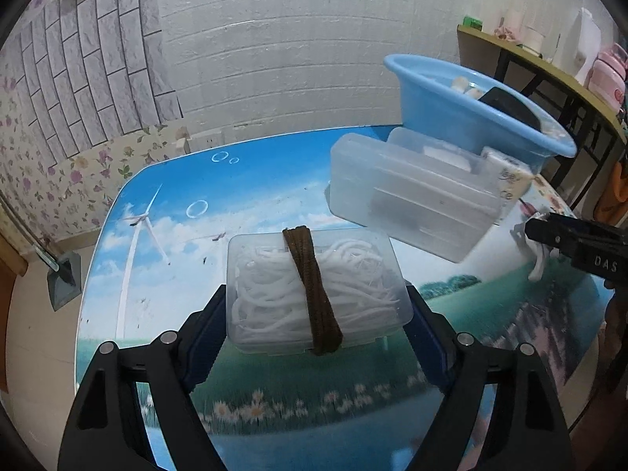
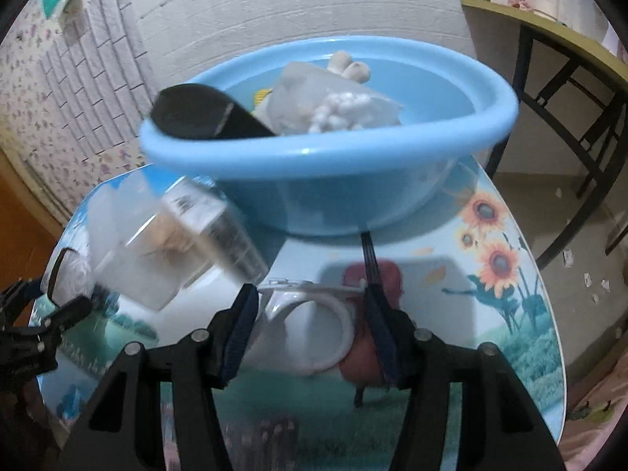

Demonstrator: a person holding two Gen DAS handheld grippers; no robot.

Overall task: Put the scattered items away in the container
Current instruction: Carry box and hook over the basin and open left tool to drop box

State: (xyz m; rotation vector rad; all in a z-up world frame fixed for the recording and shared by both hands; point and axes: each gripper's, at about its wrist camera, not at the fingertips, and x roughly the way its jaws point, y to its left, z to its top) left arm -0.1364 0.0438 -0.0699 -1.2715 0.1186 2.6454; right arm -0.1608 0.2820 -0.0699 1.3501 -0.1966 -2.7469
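Tabletop (image 1: 274, 196): box (image 1: 314, 294) between left claw (image 1: 316, 314) fingers

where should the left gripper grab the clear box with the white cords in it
Take the clear box across its two short end walls, coming in from the near side and above, as the left gripper already straddles it. Those walls are flat and parallel, and the box fits between the jaws. Keep the pads clear of the brown lace draped across the lid's middle.

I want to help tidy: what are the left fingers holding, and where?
The left fingers pinch the clear box of white cords by its two side walls.
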